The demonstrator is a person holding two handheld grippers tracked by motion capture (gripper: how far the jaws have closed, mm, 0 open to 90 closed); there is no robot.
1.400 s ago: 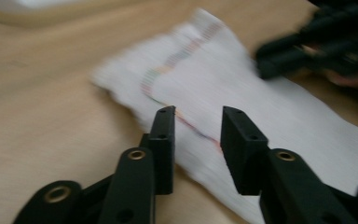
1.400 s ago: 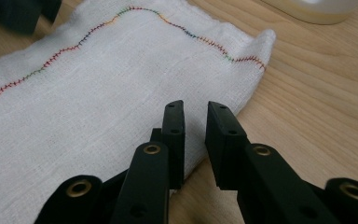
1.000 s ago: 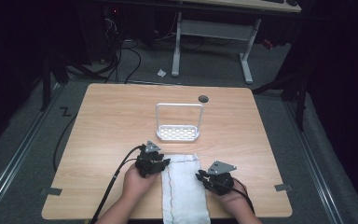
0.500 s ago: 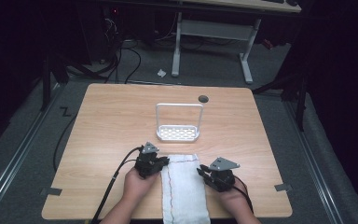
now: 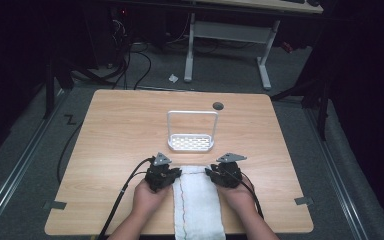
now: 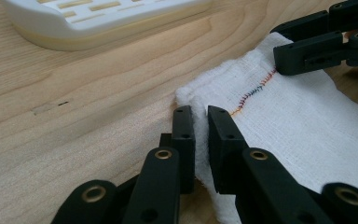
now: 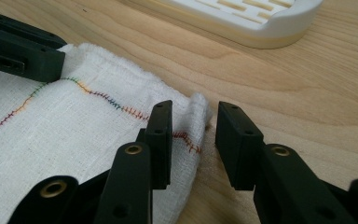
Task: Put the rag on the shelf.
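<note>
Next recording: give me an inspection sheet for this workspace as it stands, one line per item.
Surface: wooden table, with a small dark round spot near the far edge.
Job's things: white cloth with coloured stitching, flat at the near edge.
Clutter: white slotted rack with a hoop handle, beyond the cloth.
Grippers: left tool pinches the cloth's far left corner; right tool straddles the far right corner, jaws just opening, pads apart from it.
Cables: one trails from each tool; more lie on the floor behind.
Surroundings: grey floor, another table's white legs, dark room.
</note>
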